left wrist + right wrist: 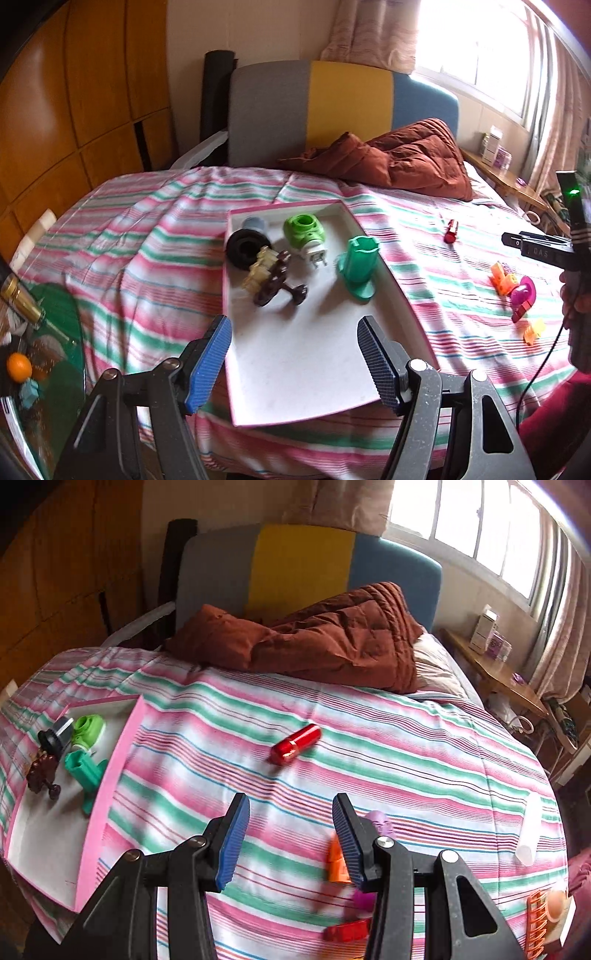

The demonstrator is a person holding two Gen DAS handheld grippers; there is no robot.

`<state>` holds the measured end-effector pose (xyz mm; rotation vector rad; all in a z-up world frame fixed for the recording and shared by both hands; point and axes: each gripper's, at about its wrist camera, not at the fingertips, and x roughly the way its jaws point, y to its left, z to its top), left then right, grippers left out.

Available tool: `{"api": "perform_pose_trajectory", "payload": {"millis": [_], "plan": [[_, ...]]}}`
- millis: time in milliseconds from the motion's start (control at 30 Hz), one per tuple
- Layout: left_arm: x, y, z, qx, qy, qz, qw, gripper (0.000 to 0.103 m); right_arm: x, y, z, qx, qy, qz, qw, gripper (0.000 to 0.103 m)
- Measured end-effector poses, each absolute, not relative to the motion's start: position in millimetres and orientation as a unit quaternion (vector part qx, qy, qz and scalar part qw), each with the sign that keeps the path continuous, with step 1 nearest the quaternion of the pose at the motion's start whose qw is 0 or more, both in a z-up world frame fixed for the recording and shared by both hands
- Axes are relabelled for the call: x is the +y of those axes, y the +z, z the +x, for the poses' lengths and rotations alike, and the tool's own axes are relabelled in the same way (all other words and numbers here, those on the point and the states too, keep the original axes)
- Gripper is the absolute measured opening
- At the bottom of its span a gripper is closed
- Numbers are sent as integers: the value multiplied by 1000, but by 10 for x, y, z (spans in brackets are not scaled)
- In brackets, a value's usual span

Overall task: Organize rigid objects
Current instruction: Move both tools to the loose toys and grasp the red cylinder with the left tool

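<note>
- While the pink-rimmed tray (376, 254) lies on the striped bed (147, 258) already holding a green holder (360, 269), a green plug-in piece (304, 230), a black round part (245, 249) and a brown toy (277, 282), other small items remain loose to the right of the tray.
- Left gripper (293, 365) hovers over the tray's near end, jaws apart and empty.
- Right gripper (291, 838) hangs over the bedspread right of the tray, jaws parted with nothing between them.
- Red cylinder (295, 744) lies right of the tray, ahead of the right gripper, and looks like the next pick.
- To do it well: straddle its round body across the short axis (it may roll), close firmly, then lift clear of the tray's rim.
- Orange pieces (336, 864) sit just beside the right gripper.
</note>
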<state>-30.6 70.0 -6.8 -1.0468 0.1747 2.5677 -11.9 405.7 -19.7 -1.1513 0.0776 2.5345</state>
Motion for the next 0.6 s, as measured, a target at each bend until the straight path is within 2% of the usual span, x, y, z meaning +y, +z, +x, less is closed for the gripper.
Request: {"api": "perform_pose_trajectory", "payload": {"millis": [167,267,600], "plan": [[965,-17,-322,82,905,-364,204,71,4592,-290,30,59,884,-395,244,47],[1136,0,-333,95,902,-361,218,71,4862,-319,112,111,873,-387,276,47],[1648,-22,-331,127,888,-361,254,71,5230,-318,329,226,851,-368,300,47]]}}
